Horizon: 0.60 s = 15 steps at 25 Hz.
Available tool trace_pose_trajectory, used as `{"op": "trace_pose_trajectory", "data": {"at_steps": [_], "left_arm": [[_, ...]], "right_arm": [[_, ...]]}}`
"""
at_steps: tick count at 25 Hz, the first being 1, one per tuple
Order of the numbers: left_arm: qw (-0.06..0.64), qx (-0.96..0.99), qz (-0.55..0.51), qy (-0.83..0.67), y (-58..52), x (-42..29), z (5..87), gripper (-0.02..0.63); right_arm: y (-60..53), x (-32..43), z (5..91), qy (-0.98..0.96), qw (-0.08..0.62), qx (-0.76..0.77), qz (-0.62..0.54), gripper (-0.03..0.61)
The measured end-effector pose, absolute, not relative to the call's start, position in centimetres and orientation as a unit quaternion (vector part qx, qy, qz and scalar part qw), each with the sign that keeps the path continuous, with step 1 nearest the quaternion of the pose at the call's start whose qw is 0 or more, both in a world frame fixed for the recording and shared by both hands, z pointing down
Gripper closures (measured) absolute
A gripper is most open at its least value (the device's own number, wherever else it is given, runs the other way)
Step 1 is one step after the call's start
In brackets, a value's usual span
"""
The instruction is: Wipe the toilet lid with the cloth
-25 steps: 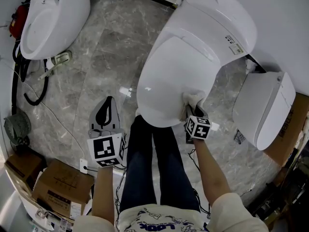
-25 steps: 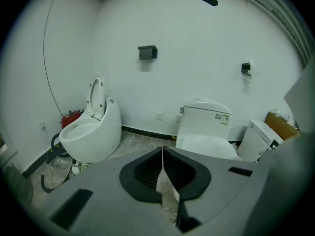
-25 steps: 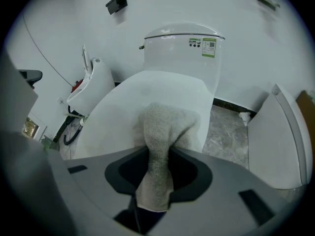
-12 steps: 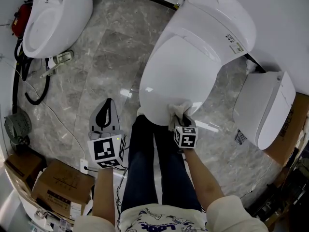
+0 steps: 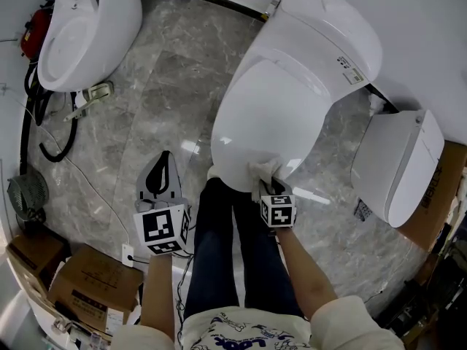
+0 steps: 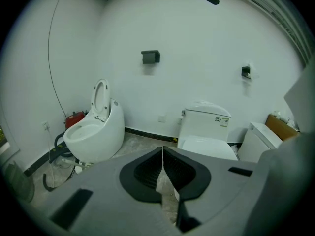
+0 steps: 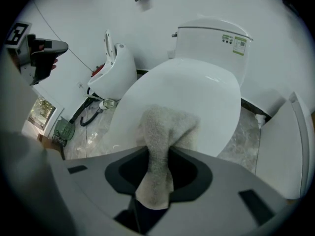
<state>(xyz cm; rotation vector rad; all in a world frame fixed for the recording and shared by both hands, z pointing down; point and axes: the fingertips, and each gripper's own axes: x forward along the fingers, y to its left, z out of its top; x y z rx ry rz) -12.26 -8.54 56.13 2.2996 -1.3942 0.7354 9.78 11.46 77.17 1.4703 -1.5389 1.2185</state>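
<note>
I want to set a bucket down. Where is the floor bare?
The floor is bare between the oval toilet and the toilet lid. Crowded: hose, fan and boxes along the left.

The person wears dark blue trousers and a white short-sleeved T-shirt with dark blue print across the chest; the forearms are bare. The left gripper and the right gripper have matte grey moulded bodies, with black ribbed linings inside the jaws. Each carries a white cube printed with black square markers: the left cube and the right cube.
</note>
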Motion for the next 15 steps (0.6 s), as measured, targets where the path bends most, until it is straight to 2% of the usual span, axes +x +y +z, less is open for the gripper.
{"op": "trace_pose_trajectory", "data": {"at_steps": [6, 15], "left_arm": [[0.169, 0.819, 0.231, -0.498, -10.1, -11.4, 52.4, 0.6], [0.126, 0.842, 0.159, -0.501, -14.2, -8.4, 40.3, 0.6]], "right_arm": [[6.4, 12.0, 69.9, -0.619, 0.283, 0.611, 0.403, 0.468], [-3.6, 16.1, 50.8, -0.659, 0.179, 0.685, 0.253, 0.468]]}}
